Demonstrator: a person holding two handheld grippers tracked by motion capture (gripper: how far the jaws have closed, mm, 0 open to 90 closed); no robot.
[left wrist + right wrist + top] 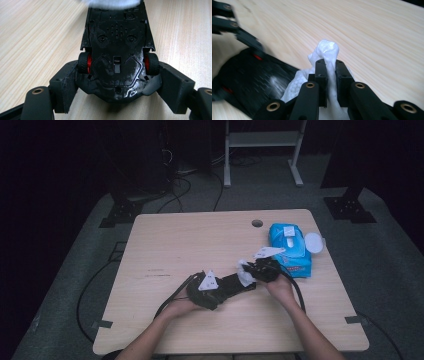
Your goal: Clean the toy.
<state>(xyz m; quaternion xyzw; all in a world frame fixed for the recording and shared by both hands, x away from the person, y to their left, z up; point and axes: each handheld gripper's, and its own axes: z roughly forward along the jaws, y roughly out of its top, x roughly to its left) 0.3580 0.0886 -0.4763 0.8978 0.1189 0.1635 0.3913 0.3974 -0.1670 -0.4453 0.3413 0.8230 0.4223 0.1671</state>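
Left gripper clamps the upturned toy car; right gripper pinches a white wipe against the car's far end.

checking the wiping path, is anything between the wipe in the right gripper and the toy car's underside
Nothing visible: the white wipe pinched in the right gripper already lies at the upturned toy car, clamped by the left gripper.

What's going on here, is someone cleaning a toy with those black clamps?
Yes. A person at a wooden table works with a gripper in each hand. The left gripper clamps a black toy car, turned underside up, red hubs showing. The right gripper pinches a crumpled white wipe and holds it against the far end of the car. A blue pack of wipes lies to the right, its lid open.
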